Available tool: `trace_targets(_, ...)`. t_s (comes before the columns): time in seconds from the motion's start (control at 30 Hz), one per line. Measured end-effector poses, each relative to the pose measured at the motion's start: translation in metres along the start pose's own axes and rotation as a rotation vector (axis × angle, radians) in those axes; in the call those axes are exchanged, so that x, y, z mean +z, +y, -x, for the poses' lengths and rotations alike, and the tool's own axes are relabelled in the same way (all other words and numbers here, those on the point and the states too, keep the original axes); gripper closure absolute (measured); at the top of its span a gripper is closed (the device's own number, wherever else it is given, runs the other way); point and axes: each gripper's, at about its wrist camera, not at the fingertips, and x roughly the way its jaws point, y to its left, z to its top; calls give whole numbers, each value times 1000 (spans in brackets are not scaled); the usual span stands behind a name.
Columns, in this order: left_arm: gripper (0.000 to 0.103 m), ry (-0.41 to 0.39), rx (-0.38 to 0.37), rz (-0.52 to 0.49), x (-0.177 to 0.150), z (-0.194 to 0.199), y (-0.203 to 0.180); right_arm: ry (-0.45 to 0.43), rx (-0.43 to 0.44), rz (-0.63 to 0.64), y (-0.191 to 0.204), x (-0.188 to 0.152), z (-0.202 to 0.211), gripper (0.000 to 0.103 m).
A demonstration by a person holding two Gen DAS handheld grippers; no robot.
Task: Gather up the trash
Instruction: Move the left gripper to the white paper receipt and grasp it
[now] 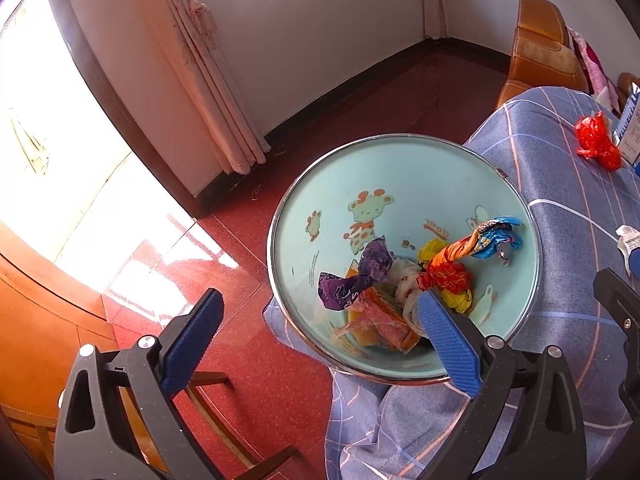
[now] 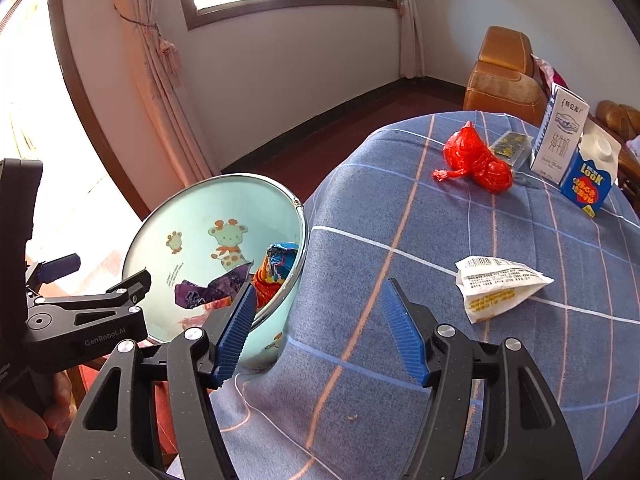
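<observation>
A pale green waste bin (image 1: 400, 168) with cartoon deer and a metal rim stands beside the table, against the blue checked cloth (image 1: 560, 208). Crumpled wrappers (image 1: 440, 276) in purple, orange, yellow and blue lie inside it. My left gripper (image 1: 320, 316) hangs above the bin's near side, open wide, with nothing between its jaws. My right gripper (image 2: 320, 304) is open over the table edge next to the bin (image 2: 224, 208), also holding nothing. On the cloth lie a white wrapper (image 2: 496, 288) and a red plastic bag (image 2: 476, 160), seen as the red bag (image 1: 596, 140) in the left wrist view.
Two cartons, one white (image 2: 560, 136) and one blue (image 2: 588, 184), stand at the table's far right beside a small dark packet (image 2: 508, 146). An orange armchair (image 2: 504, 76) sits behind the table. Red tiled floor (image 1: 248, 264) and a wooden chair (image 1: 36, 320) lie to the left. A hand (image 2: 52, 404) holds the left gripper.
</observation>
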Motion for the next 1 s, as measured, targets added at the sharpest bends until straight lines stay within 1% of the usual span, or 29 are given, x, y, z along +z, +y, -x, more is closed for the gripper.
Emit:
trace_targets(0.13,6,-4,-1,2,-4,5,-1,-14,-3,-6,-2,-2,8,38)
trace_targets(0.27,6,-14,-7,-18,-11,9,-8,-36,-23,-6,-5,-8,16,31)
trace_targets(0.37,6,-18,-11,-34,-15,13,-15,-41,-37,-16,-11,-13,22,30)
trace_targets(0.5,6,-14,-45,-50,-19,17,-26,-49,-70,-35,-25,-21,30,30)
trace_targets(0.57,6,-21,-64,-74,-21,19,-36,-52,-90,-50,-36,-24,34,30)
trace_targets(0.63,6,-34,-88,-107,-23,23,-47,-54,-107,-61,-46,-28,38,30)
trace_targets(0.7,6,-47,-118,-141,-24,27,-59,-59,-144,-68,-58,-32,44,30)
trace_targets(0.8,6,-70,-191,-210,-26,34,-82,-66,-200,-92,-81,-40,52,30)
trace_targets(0.9,6,-90,-243,-263,-27,40,-105,-64,-237,-122,-104,-45,59,31)
trace_targets(1.0,7,-110,-297,-333,-25,43,-131,-62,-274,-145,-125,-49,63,35)
